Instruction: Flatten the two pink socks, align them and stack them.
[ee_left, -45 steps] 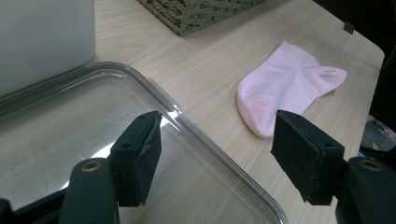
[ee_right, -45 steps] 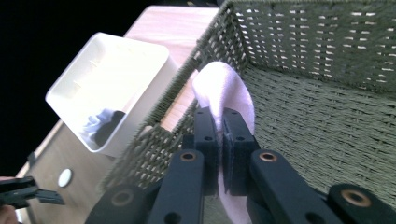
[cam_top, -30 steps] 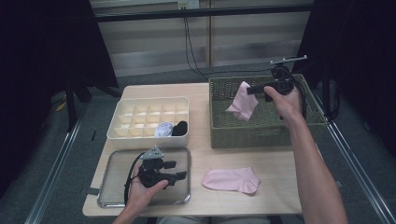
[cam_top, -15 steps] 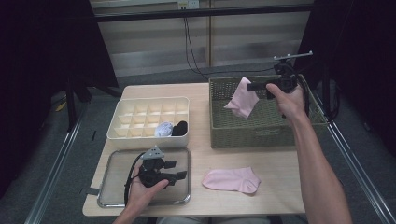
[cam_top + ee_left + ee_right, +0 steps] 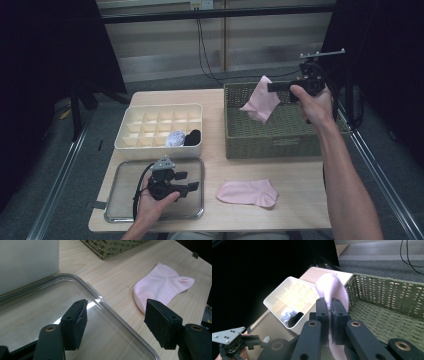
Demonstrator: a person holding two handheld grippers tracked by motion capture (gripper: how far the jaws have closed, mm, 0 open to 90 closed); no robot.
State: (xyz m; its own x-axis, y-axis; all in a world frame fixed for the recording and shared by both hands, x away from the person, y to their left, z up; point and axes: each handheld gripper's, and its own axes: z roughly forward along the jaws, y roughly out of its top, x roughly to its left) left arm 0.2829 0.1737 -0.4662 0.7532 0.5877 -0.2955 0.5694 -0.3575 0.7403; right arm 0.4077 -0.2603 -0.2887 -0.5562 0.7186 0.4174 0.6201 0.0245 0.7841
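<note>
My right gripper (image 5: 272, 87) (image 5: 330, 307) is shut on a pink sock (image 5: 261, 104) (image 5: 331, 288), holding it in the air above the green woven basket (image 5: 295, 142) (image 5: 387, 315). A second pink sock (image 5: 247, 193) (image 5: 162, 288) lies flat on the wooden table near the front edge. My left gripper (image 5: 192, 182) (image 5: 116, 318) rests over the clear tray (image 5: 116, 200) (image 5: 30, 315) at the front left, open, with nothing between its jaws. It points toward the flat sock.
A cream divided box (image 5: 160, 131) (image 5: 289, 297) stands behind the tray, with a light rolled sock (image 5: 175, 138) and a black one (image 5: 192, 136) in its front cells. Dark cables and metal rails run along the floor at the back and sides.
My right gripper has risen with the pink sock, lifting it higher above the basket. The left gripper has stayed over the tray.
</note>
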